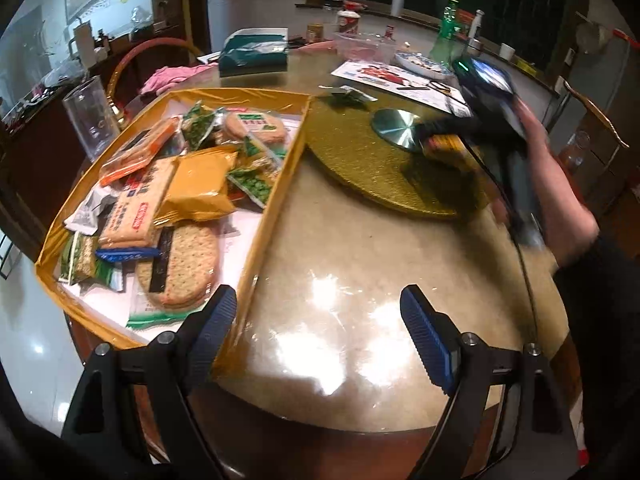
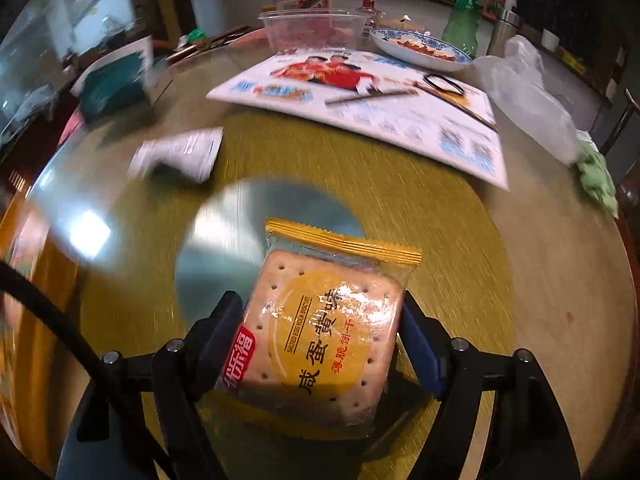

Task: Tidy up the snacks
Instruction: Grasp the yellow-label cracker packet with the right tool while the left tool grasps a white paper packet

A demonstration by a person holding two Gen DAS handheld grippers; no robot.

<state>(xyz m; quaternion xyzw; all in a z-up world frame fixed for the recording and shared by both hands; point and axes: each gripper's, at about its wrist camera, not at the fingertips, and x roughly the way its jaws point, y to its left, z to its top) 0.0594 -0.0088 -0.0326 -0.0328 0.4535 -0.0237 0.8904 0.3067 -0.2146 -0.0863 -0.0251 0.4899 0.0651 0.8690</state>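
Left of the gold turntable mat (image 1: 384,176), the gold tray (image 1: 280,184) is heaped with snack packets, so one more could slide off the pile or over its rim. The left tongs (image 1: 320,328) hang wide and empty over the worktop (image 1: 340,264) just beside that tray. Above the mat, the right tongs (image 2: 324,320) clamp a salted egg yolk biscuit pack (image 2: 320,328) by its edges; the slick wrapper could slip, and motion blur suggests a quick swing.
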